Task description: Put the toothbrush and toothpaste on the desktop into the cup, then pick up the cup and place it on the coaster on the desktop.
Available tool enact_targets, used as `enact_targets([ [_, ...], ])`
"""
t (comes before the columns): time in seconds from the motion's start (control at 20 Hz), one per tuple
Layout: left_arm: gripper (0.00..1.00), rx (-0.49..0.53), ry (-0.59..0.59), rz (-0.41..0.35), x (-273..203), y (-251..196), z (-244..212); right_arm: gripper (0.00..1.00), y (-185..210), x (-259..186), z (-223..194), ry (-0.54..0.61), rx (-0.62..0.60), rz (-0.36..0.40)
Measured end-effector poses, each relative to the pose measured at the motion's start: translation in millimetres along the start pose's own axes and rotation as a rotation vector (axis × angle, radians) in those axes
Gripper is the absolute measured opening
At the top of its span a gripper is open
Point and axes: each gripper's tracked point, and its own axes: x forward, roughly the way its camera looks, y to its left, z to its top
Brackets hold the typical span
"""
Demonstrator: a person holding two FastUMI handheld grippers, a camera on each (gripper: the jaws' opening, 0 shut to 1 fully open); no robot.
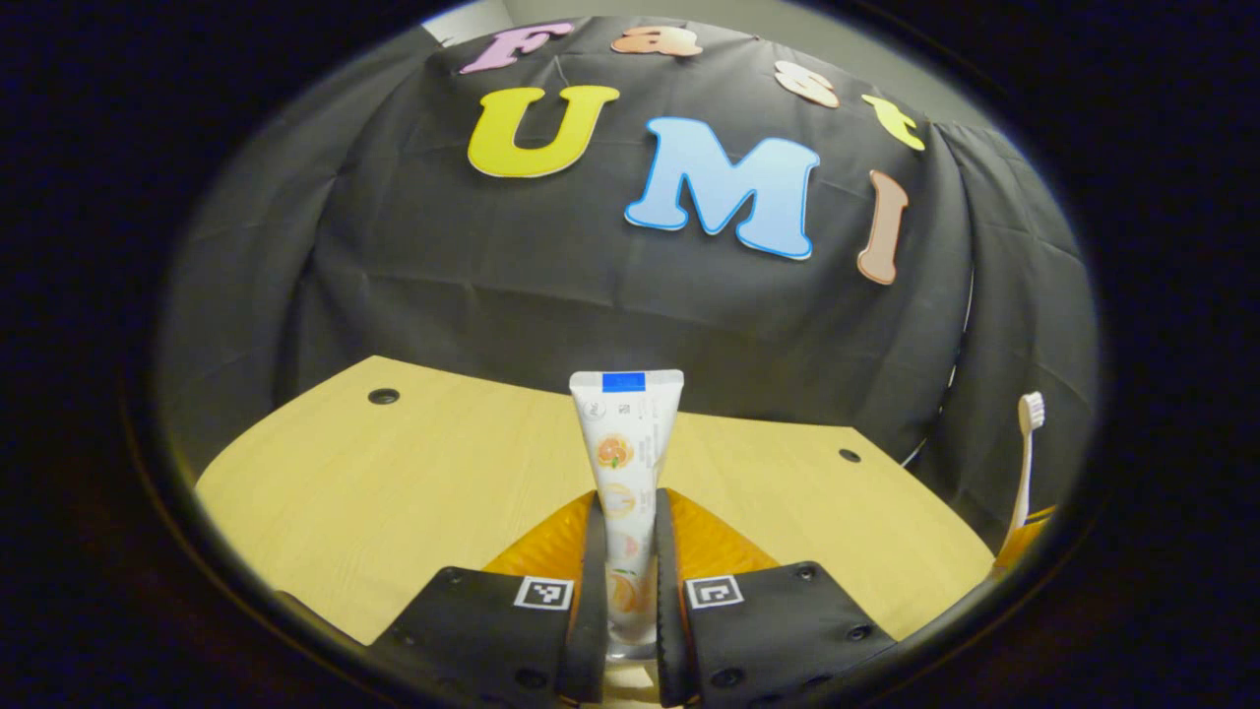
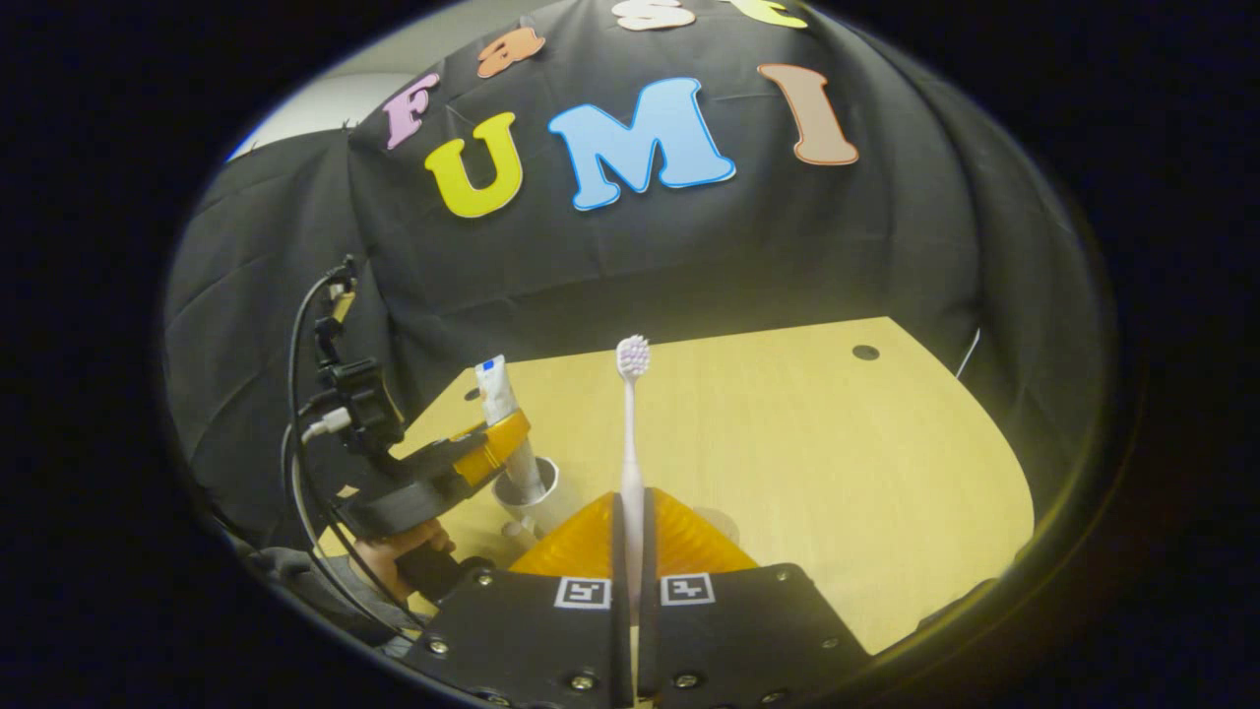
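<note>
Pale wooden worktop (image 2: pixel 837 463) before a black cloth wall (image 1: pixel 512 286).
Left gripper (image 1: pixel 630 591) clamps the upright white toothpaste tube (image 1: pixel 626 453) above the metal cup (image 2: pixel 527 492) near the worktop's left edge; right gripper (image 2: pixel 630 591) clamps the upright white toothbrush (image 2: pixel 631 433).

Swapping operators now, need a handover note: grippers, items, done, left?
Left gripper: shut on toothpaste, held upright, lower end at the cup mouth, not released.
Right gripper: shut on toothbrush, upright, bristles up, above the desk.
Done: both items picked up.
Left: drop toothpaste in cup, then toothbrush, then move cup to the coaster; I can't make out the coaster from here.
</note>
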Motion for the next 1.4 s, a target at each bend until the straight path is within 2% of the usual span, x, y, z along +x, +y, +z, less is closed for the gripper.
enact_targets([
  [0.25,0.3,0.042,0.102,-0.024,2,-3,-38,0.04,0,0,-2,0.011,0.039,0.008],
  [0.3,0.35,0.044,0.115,-0.018,1,-2,-41,0.04,0,-1,-3,0.009,0.041,0.01],
  [0.4,0.36,0.062,0.102,-0.017,-3,-3,-36,0.04,1,0,-2,0.004,0.04,0.016],
  [0.55,0.56,0.079,0.13,-0.036,-9,-6,-40,0.04,9,8,0,-0.003,0.035,0.044],
  [0.6,0.67,0.083,0.134,-0.045,-13,-7,-40,0.04,13,13,3,-0.005,0.037,0.055],
  [0.65,0.68,0.087,0.138,-0.053,-15,-8,-39,0.04,16,18,7,-0.012,0.039,0.064],
  [0.7,0.81,0.094,0.135,-0.061,-19,-10,-38,0.04,20,23,12,-0.02,0.041,0.075],
  [0.8,0.93,0.103,0.139,-0.061,-29,-8,-35,0.04,28,34,25,-0.039,0.036,0.098],
  [1.0,0.94,0.063,0.176,-0.047,-53,7,-37,0.04,50,53,51,-0.111,-0.037,0.143],
  [1.1,0.91,0.046,0.183,-0.041,-67,15,-38,0.04,66,62,58,-0.148,-0.052,0.185],
  [1.15,0.94,0.039,0.191,-0.045,-74,17,-39,0.04,74,67,60,-0.163,-0.059,0.203],
  [1.4,0.93,-0.028,0.236,-0.083,-96,14,-45,0.04,109,90,66,-0.22,-0.095,0.264],
])
